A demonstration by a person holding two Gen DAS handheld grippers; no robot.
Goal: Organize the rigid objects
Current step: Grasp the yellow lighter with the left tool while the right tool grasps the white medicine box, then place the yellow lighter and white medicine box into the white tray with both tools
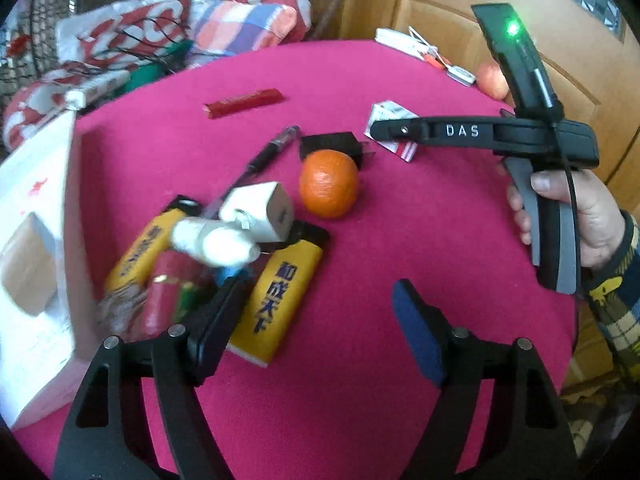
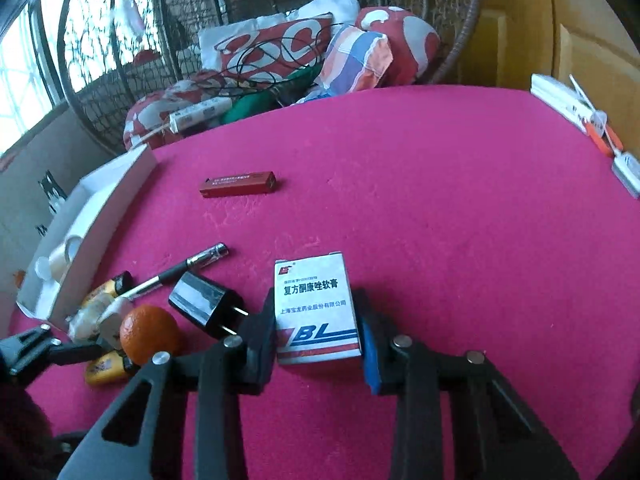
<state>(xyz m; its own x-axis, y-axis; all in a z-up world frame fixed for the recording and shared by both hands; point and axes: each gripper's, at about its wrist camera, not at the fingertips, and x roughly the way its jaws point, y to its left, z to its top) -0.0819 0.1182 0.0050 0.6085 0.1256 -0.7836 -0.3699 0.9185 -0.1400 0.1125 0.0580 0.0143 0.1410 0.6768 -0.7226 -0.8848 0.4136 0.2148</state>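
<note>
Closing on the white ointment box [image 2: 316, 312] is the step we judge to be in hand for the right hand-held gripper [image 2: 318, 354]. The box lies flat on the pink worktop [image 2: 440, 220], and the gripper's two pads flank its near end, the black one at its left edge and the blue one at its right. They look to be touching or all but touching the cardboard; we cannot tell whether they press yet. To do this well, we keep the pads square to the long sides, squeeze only until the thin box stops sliding, and lift straight up so it does not brush the black charger [image 2: 206, 304] just beside it.

The left hand-held gripper [image 1: 316, 320] stands spread, nothing pinched. Its left pad sits over the clutter by the white tray [image 2: 100, 216]: two yellow lighters [image 1: 276, 304], a white adapter [image 1: 260, 212] and a blurred red item we cannot name. Its right pad hangs over bare cloth. We should settle on one piece before closing, as the pile overlaps and a pinch there could drag a neighbour.

The orange [image 1: 329, 182] is round and would roll if nudged. The pen [image 1: 272, 148] and the red lighter [image 1: 244, 103] lie well apart from both grippers. The tray at the worktop's left edge seems the likely destination.
</note>
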